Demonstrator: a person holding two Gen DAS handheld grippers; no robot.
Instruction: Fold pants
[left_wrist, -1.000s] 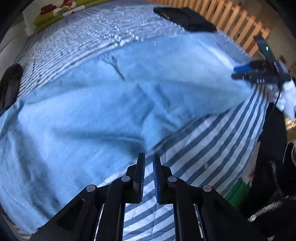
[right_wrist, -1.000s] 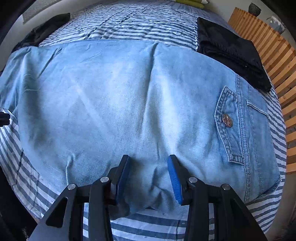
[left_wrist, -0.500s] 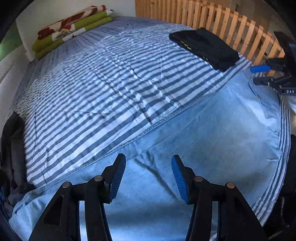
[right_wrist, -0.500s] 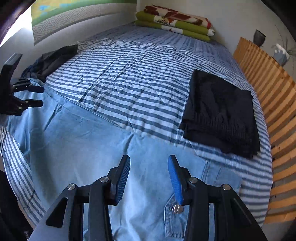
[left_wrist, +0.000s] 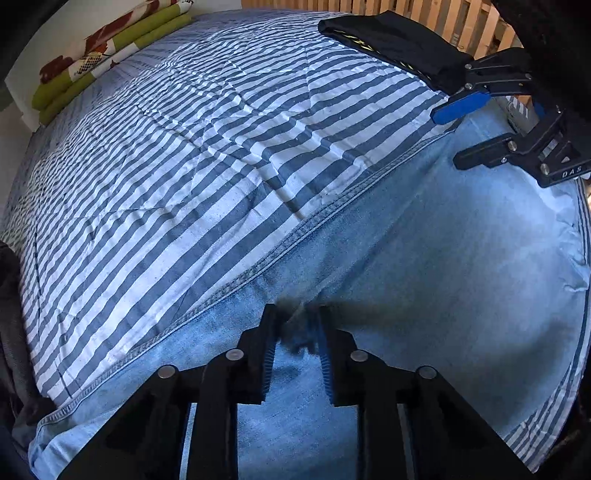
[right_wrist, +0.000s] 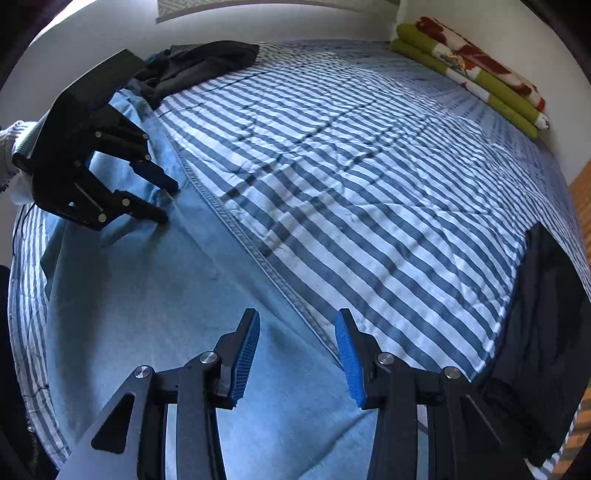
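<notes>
Both grippers point steeply down at the bed. The left gripper is closing, with a bunched ridge of the light-blue jeans between its pads. The right gripper hangs spread over the jeans' stitched edge, nothing pinched. The jeans lie flat along the near side of the striped bedcover. Only the left view shows the wooden slat rail; only the right one shows the dark clothes pile and a white sleeve.
</notes>
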